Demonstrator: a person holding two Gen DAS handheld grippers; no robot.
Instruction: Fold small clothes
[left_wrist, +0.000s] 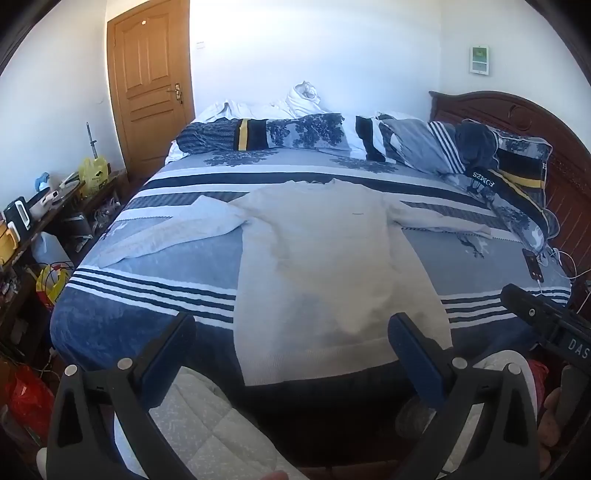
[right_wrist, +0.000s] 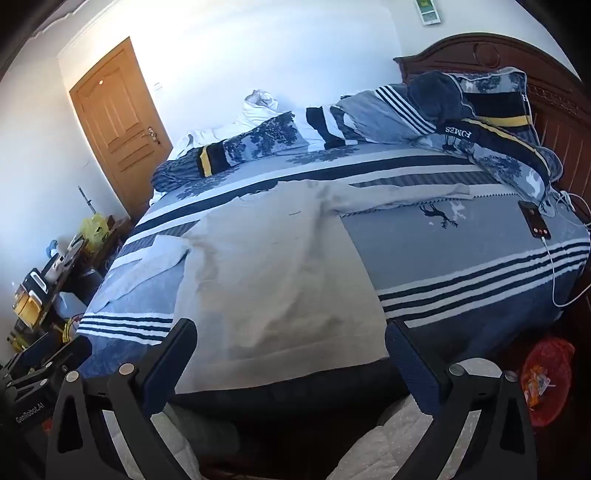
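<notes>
A pale grey long-sleeved sweater (left_wrist: 325, 258) lies flat on the bed, both sleeves spread out to the sides, its hem at the near edge of the bed. It also shows in the right wrist view (right_wrist: 273, 273). My left gripper (left_wrist: 291, 332) is open and empty, held just in front of the hem, above the bed's near edge. My right gripper (right_wrist: 291, 336) is open and empty too, held off the near edge by the hem. The right gripper also shows at the right edge of the left wrist view (left_wrist: 546, 317).
The bed (left_wrist: 147, 317) has a blue and white striped cover. Rolled quilt and pillows (left_wrist: 332, 136) lie along its far side. A phone (right_wrist: 533, 219) on a charging cable lies at the right. A cluttered side table (left_wrist: 40, 210) stands left, a wooden door (left_wrist: 147, 85) behind.
</notes>
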